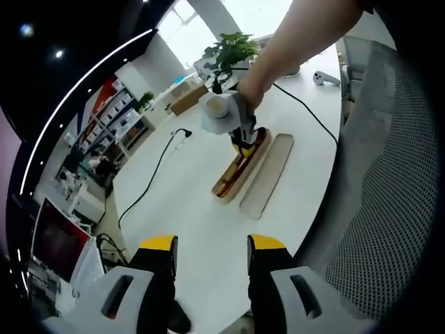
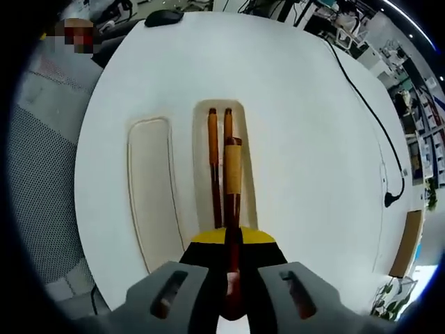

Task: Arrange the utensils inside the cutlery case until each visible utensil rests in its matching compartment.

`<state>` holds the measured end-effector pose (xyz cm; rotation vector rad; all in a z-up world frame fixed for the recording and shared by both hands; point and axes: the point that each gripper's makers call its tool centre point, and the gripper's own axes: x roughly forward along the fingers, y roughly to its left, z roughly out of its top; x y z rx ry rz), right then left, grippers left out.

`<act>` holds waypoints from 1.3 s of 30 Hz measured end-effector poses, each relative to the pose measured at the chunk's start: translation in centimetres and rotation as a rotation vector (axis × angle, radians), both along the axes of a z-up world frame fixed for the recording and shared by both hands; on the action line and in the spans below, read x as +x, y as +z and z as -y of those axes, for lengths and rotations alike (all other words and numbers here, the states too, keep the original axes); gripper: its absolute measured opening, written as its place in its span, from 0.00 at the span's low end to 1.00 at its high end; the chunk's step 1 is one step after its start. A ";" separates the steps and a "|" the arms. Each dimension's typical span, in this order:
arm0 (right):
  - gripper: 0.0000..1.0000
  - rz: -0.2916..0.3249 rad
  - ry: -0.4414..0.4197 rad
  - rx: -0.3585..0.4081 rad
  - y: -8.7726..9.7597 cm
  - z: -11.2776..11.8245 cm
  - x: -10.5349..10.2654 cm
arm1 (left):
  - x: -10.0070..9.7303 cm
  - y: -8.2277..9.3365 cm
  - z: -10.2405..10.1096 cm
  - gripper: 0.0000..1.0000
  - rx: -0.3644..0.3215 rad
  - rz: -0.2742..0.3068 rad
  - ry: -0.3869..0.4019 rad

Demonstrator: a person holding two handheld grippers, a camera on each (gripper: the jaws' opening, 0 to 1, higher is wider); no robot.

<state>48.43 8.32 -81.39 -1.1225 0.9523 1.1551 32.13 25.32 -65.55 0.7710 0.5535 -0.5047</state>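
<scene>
The right gripper (image 2: 233,240) is closed on a wooden utensil (image 2: 232,174), holding it over the case (image 2: 201,118), where two chopsticks (image 2: 213,149) lie. The lid (image 2: 149,188) lies just beside the case on the white table (image 2: 306,125). The left gripper (image 1: 211,252) hangs open, well apart from the case.

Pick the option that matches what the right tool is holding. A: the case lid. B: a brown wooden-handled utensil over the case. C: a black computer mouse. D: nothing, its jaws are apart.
B: the right tool is shut on a brown wooden-handled utensil, held over the open case beside the chopsticks.
</scene>
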 end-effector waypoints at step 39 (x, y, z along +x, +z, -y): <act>0.09 0.096 -0.052 0.158 3.8 0.2 1.7 | 0.0 -0.1 0.2 0.41 -0.005 -0.007 -0.006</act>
